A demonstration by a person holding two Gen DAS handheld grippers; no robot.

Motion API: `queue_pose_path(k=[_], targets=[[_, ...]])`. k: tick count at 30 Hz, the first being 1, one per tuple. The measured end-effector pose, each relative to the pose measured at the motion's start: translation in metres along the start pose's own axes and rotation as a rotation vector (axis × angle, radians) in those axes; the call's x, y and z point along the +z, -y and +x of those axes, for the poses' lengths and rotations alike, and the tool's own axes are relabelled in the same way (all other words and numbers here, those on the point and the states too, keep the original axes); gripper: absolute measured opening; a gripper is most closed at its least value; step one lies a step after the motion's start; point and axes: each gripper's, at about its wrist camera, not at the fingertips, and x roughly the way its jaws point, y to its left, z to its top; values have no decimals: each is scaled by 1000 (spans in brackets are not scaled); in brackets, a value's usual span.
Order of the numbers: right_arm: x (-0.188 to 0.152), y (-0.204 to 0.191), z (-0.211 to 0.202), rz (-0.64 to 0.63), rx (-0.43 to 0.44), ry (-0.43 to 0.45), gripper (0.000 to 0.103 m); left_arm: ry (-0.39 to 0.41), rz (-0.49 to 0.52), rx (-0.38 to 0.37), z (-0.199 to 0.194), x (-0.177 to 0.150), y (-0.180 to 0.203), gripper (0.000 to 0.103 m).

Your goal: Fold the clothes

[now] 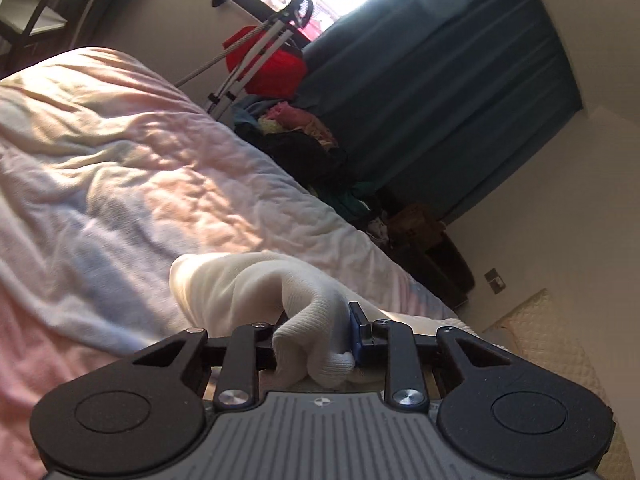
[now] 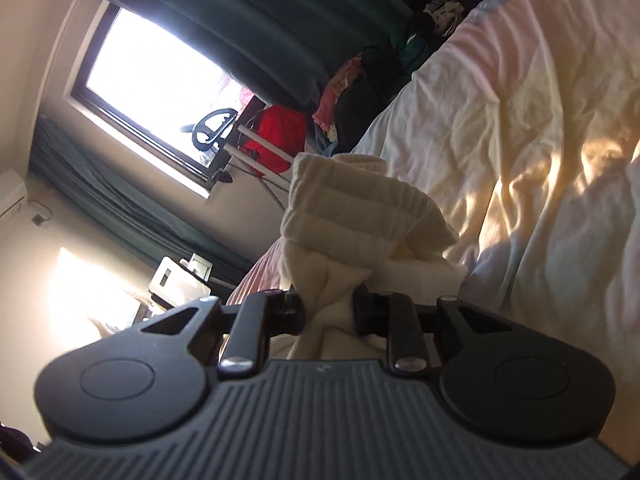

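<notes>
The white garment (image 1: 240,284), a soft ribbed knit, is bunched between both tools just above the bed (image 1: 120,152), near its edge. The left gripper (image 1: 316,340) pinches a thick gathered end of it, the cloth bulging out between the jaws; the right gripper (image 2: 328,312) clamps another twisted bunch, with a rolled, layered portion (image 2: 352,208) standing up beyond its jaws. Beyond the bed, a clothes pile (image 1: 304,136) lies along its far side, under the dark curtain (image 1: 440,100). By my reading, the step in hand is gathering or rolling the piece; the next move calls for laying it flat on the bed and easing one grip without the roll springing apart.
</notes>
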Motion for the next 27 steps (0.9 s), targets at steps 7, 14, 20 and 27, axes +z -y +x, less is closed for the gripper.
queue_pose_path(k=[7,14,20,27], targets=[[135,71,-5,145,-131,127,25,-76,93,-75,176,14,131,27],[220,140,10,149,-272,252,25,-166,162,-98,319,-22,178,27],[167,207,17,169,-283,280,25,-204,290,-157,340,-66,132,28],[87,248,16,264,-299,251,30,-246,354,-101,325,-107,77,36]])
